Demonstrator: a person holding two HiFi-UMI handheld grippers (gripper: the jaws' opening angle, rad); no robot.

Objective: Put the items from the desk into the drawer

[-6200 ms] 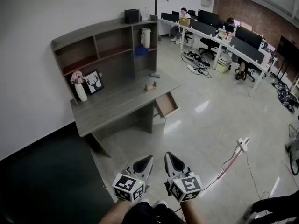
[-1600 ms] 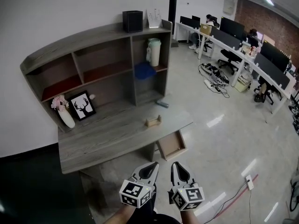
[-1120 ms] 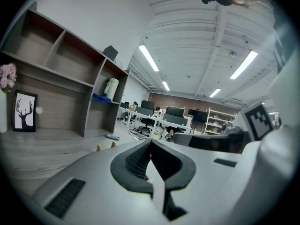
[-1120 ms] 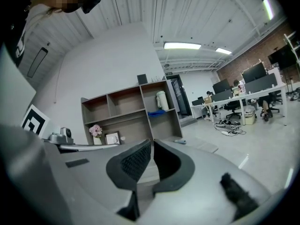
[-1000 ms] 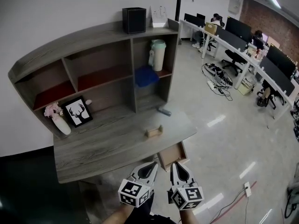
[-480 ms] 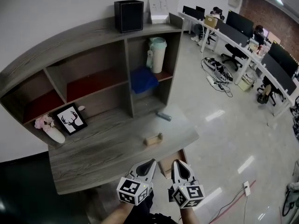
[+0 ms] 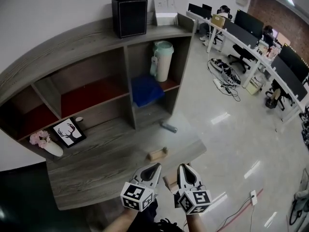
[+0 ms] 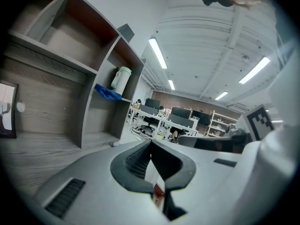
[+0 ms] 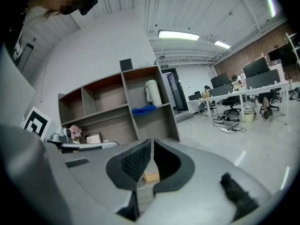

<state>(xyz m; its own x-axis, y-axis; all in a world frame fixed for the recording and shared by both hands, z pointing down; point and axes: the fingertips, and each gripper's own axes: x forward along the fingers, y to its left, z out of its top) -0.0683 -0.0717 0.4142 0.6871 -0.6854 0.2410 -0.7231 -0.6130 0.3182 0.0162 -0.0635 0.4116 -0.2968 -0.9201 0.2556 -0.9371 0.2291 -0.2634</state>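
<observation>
We hold both grippers low, side by side, just off the desk's front edge. The left gripper (image 7: pixel 155 167) has its jaws pressed together with nothing in them. The right gripper (image 7: pixel 184 167) is closed and empty too.

A set of shelves (image 7: pixel 91 57) stands along the back of the desk. On its top sit a black box (image 7: pixel 129 16) and a white box (image 7: pixel 165 11). In the right-hand compartment a pale jug (image 7: pixel 162 60) stands upright, with a blue cloth (image 7: pixel 146 89) on the same shelf. At the left end, under the shelves, a framed deer picture (image 7: pixel 68 132) leans beside a vase of pink flowers (image 7: pixel 46 144). In the head view our own grippers cover most of the open drawer (image 7: pixel 169 181), and only a strip of its pale inside shows between them.

The desk (image 7: pixel 96 170) is grey wood grain and stands against a white wall (image 7: pixel 43 8). The floor (image 7: pixel 231 134) is pale and glossy. Behind it run rows of white tables with dark monitors (image 7: pixel 251 25), where people sit, and cables (image 7: pixel 224 79) lie loose on the floor.

The wooden block (image 7: pixel 158 153) is small, light and oblong, and lies near the desk's front right, just beyond our jaw tips. A short grey tube (image 7: pixel 168 127) lies farther back, near the foot of the right compartment.
</observation>
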